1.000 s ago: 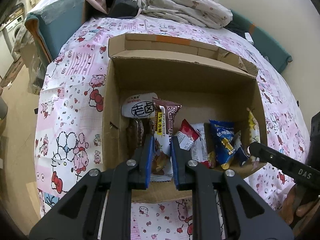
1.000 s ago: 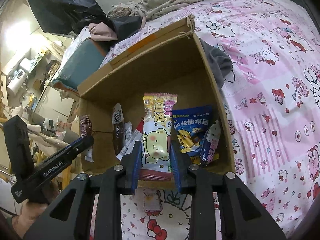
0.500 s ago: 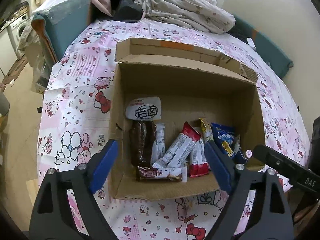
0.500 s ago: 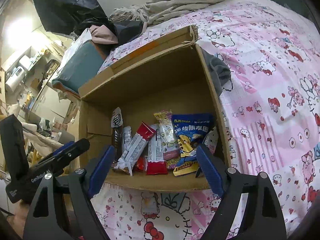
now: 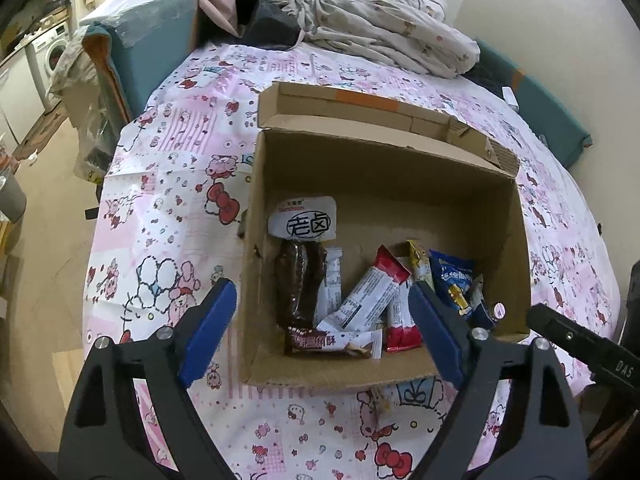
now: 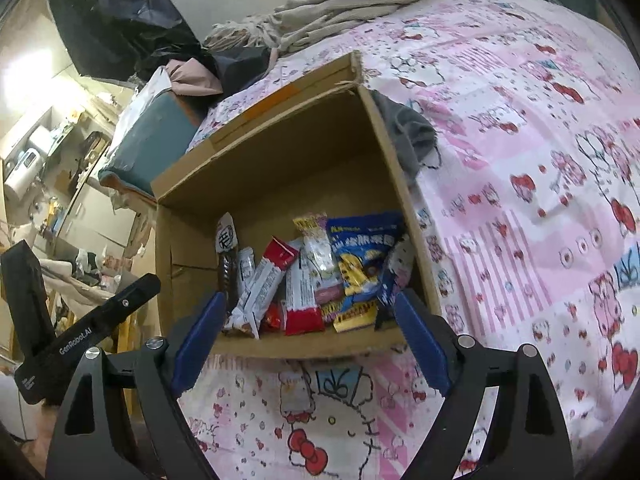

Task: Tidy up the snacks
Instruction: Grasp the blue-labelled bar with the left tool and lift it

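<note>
Snacks lie in an open cardboard box (image 5: 384, 184) on a bed with a pink cartoon-print sheet (image 5: 160, 184).

The box holds a heap of packets along its near wall: a white pouch (image 5: 303, 222) with black characters, a dark brown bar (image 5: 300, 284), a red-and-white bar (image 5: 366, 294), a blue bag (image 5: 454, 280) and a yellow packet (image 6: 316, 244). The left hand-held gripper (image 5: 322, 330) and right hand-held gripper (image 6: 308, 334) both tilt down over the near edge, jaws spread wide, pinching nothing.

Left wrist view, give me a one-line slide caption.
Left gripper open and empty above a cardboard box of snack packets on a pink cartoon-print sheet.
</note>
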### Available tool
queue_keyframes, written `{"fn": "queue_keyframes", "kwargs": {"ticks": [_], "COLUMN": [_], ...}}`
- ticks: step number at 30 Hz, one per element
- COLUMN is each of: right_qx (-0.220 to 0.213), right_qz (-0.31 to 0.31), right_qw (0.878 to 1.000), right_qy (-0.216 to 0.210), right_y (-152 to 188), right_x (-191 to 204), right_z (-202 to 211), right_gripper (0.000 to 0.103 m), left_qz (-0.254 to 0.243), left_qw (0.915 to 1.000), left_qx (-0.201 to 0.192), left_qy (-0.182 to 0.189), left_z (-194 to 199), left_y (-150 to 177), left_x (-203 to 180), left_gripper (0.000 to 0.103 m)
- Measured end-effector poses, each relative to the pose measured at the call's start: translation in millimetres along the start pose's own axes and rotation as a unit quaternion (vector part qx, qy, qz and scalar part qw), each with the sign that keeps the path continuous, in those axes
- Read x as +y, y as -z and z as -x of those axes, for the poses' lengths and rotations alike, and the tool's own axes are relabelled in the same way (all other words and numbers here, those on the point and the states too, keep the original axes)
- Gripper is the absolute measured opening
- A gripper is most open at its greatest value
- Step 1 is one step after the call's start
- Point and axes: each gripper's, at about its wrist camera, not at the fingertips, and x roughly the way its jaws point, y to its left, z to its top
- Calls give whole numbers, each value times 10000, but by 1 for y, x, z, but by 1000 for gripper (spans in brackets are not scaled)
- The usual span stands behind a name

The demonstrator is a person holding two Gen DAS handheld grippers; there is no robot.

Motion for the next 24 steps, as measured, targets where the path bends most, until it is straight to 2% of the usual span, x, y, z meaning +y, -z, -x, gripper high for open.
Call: {"fn": "queue_keyframes", "kwargs": {"ticks": [7, 11, 14, 16, 20, 24], "right_qx": [17, 112, 240, 292, 431, 509], "right_qz": [-159, -376, -849, -1082, -1694, -1936], "right_qw": [9999, 9991, 9961, 9936, 9840, 9785], "right_qy": [-7, 158, 24, 117, 351, 503], "right_y": [19, 35, 48, 55, 69, 71], "right_x": [-3, -14, -30, -39, -60, -71], "right_z": [19, 24, 26, 27, 21, 16], "right_gripper": [89, 89, 89, 89, 89, 89], "left_qz": [-145, -78, 156, 331, 235, 172], "left_qw": [9998, 10000, 9998, 9990, 9983, 9966], "left_qx": [-96, -57, 83, 279, 512, 794], "left_qy": [-27, -22, -123, -88, -125, -162], "left_z": [18, 22, 17, 11, 0, -19], "left_y": [15, 28, 38, 47, 63, 78], "left_x": [-5, -8, -9, -11, -23, -33], "left_gripper": [86, 86, 86, 85, 81, 79]}}
